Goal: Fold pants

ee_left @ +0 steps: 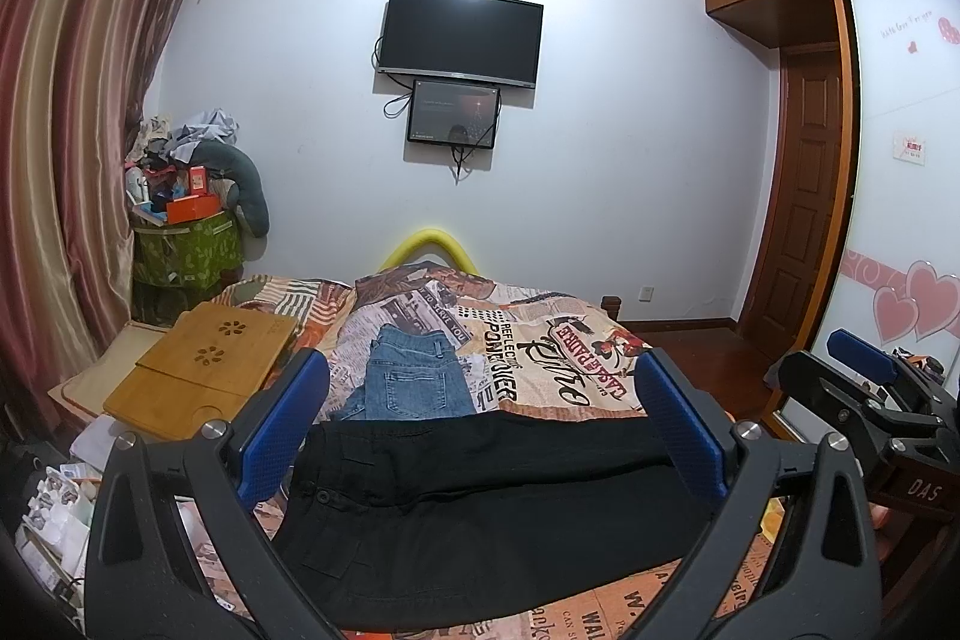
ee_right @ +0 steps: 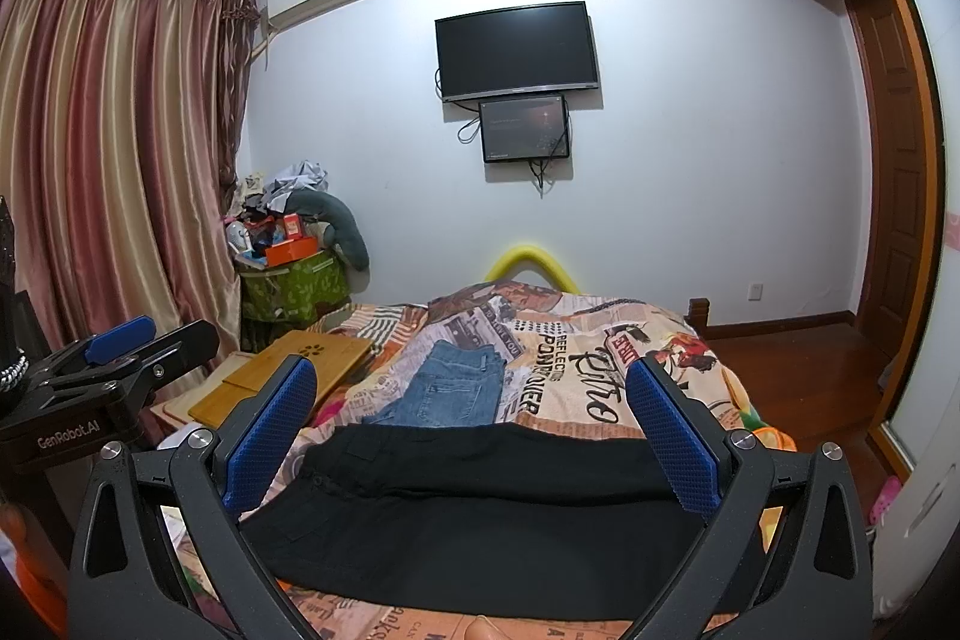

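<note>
Black pants (ee_left: 480, 508) lie flat across the near part of the bed, waistband to the left; they also show in the right wrist view (ee_right: 480, 514). My left gripper (ee_left: 480, 388) is open, held above the pants with blue pads wide apart. My right gripper (ee_right: 471, 388) is open too, above the same pants; it also shows at the right edge of the left wrist view (ee_left: 864, 364). The left gripper shows at the left of the right wrist view (ee_right: 132, 340). Neither holds anything.
Folded blue jeans (ee_left: 408, 376) lie farther up the patterned bedspread (ee_left: 570, 346). A wooden lap tray (ee_left: 204, 370) sits at the bed's left edge. A green bin of clutter (ee_left: 186, 244) stands by the curtain. Wardrobe and door are at the right.
</note>
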Available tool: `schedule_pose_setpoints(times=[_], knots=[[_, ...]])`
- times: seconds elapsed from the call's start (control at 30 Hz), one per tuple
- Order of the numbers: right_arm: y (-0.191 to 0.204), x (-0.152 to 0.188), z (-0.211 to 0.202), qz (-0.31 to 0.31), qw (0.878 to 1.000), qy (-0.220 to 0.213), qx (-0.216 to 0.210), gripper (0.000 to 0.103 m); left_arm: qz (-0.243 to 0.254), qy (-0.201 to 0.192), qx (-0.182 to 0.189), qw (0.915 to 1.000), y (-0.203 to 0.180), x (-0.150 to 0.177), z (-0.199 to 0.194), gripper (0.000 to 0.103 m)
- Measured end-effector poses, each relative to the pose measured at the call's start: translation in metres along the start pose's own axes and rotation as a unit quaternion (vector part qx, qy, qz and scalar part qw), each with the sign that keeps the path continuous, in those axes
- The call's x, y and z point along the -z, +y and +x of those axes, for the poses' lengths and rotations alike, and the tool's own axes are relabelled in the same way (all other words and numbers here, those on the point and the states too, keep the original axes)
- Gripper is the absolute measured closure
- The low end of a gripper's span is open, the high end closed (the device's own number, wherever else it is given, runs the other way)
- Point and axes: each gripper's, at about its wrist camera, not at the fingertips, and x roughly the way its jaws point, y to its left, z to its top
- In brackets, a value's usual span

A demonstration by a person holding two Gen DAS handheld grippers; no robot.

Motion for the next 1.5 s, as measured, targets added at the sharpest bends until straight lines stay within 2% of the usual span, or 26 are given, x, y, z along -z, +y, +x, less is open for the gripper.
schedule_pose_setpoints(times=[1.17, 1.37, 1.5], knots=[[0.003, 0.004, 0.005, 0.001, 1.000, 0.006, -0.005, 0.000, -0.002, 0.006, -0.001, 1.0000, 0.004, 0.004, 0.006, 0.000], [0.000, 0.008, 0.020, -0.003, 1.000, 0.018, 0.001, 0.000, 0.000, 0.025, -0.005, 0.9997, 0.010, 0.007, 0.027, 0.000], [-0.007, 0.016, 0.043, -0.006, 0.999, 0.043, 0.007, 0.000, -0.004, 0.050, -0.015, 0.9986, 0.019, 0.015, 0.053, 0.000]])
